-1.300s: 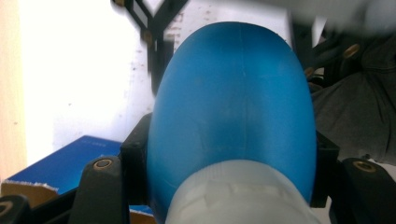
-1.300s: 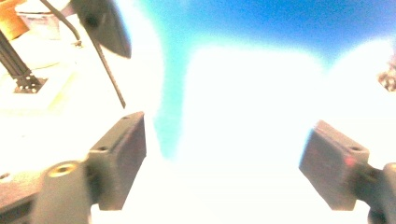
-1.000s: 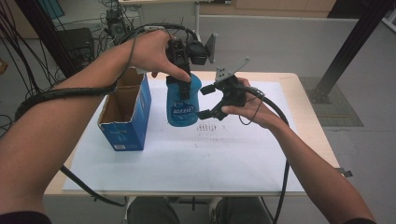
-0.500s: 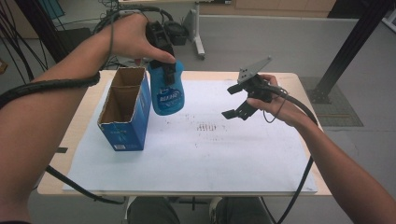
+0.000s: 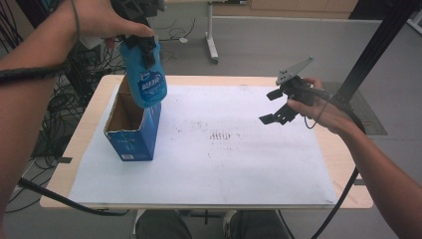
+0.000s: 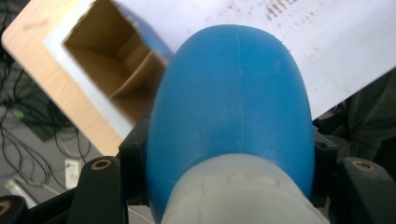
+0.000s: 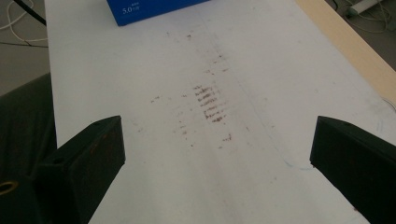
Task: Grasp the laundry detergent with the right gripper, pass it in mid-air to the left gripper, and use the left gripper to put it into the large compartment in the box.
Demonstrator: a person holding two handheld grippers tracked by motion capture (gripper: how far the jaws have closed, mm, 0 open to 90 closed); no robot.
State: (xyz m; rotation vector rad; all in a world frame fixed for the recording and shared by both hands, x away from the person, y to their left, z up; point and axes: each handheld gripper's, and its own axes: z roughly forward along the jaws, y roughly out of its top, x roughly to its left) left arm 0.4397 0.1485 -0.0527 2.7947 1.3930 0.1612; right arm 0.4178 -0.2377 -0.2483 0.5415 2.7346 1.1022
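Note:
A blue plastic bottle (image 5: 145, 79) with a white label hangs in the air, and my left gripper (image 5: 142, 47) is shut on its upper part. It hovers over the far end of an open blue cardboard box (image 5: 130, 134) that stands at the left of the table. In the left gripper view the bottle (image 6: 233, 102) bulges between the jaws of the left gripper (image 6: 229, 154), with the box's brown inside (image 6: 107, 70) below it. My right gripper (image 5: 269, 107) is held above the table's right side, open and empty. Its jaws stand wide apart in the right gripper view (image 7: 210, 158).
A white sheet (image 5: 239, 174) with brown smudges (image 5: 221, 135) covers the wooden table (image 5: 348, 199). Cables lie on the floor at the left (image 5: 84, 74). A black post (image 5: 378, 45) rises at the far right. The box's blue corner (image 7: 149, 9) is ahead of the right gripper.
The left gripper carried the bottle up and to the left, from the middle of the table to above the box. The right gripper drew away from the bottle toward the right.

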